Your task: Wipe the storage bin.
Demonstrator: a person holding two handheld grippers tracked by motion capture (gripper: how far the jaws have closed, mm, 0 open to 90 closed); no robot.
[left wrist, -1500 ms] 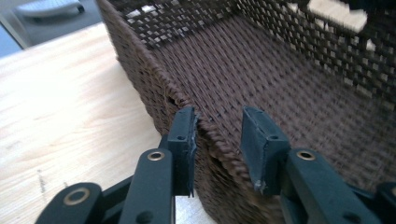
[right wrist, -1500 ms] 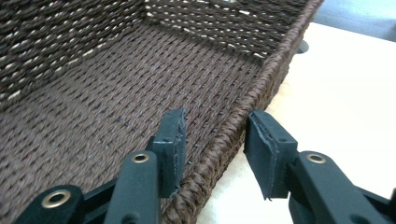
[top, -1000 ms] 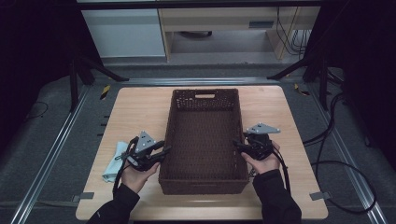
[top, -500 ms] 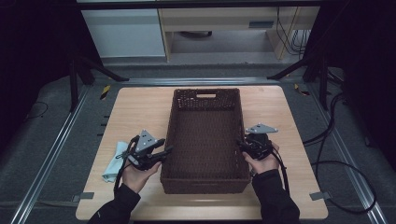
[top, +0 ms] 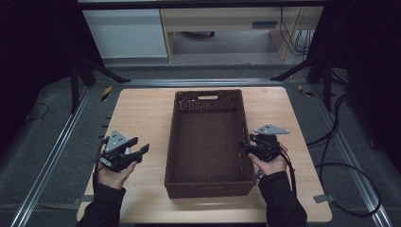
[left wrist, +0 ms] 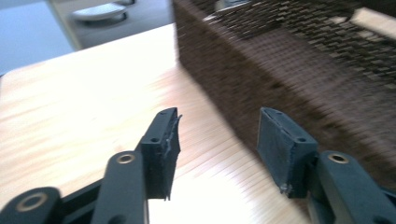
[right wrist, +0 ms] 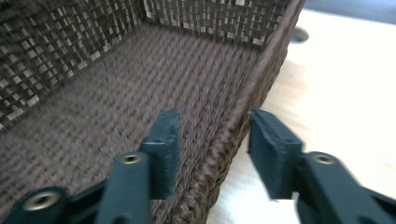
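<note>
A dark brown woven basket [top: 210, 189] stands lengthwise in the middle of the wooden table [top: 142, 113], with nothing visible inside it. My left gripper [top: 141, 144] hovers over bare wood to the left of the basket, apart from its wall. Its jaws have just been opening and hold nothing [left wrist: 217, 126]; the basket's side wall [left wrist: 280, 70] rises ahead to the right. My right gripper [top: 243, 144] is at the basket's right wall. Its jaws [right wrist: 212, 126] have just been opening and straddle the rim [right wrist: 261, 79], one inside and one outside, without pressing it.
Bare wood lies on both sides of the basket. Metal rails [top: 56, 156] run along the table's left and right. Cables [top: 340, 170] loop on the floor at the right, and a pale cabinet [top: 127, 33] stands beyond the far edge.
My left gripper has drawn away to the left from the basket's left wall, its jaws wider apart. The right hand has stayed at the right wall.
</note>
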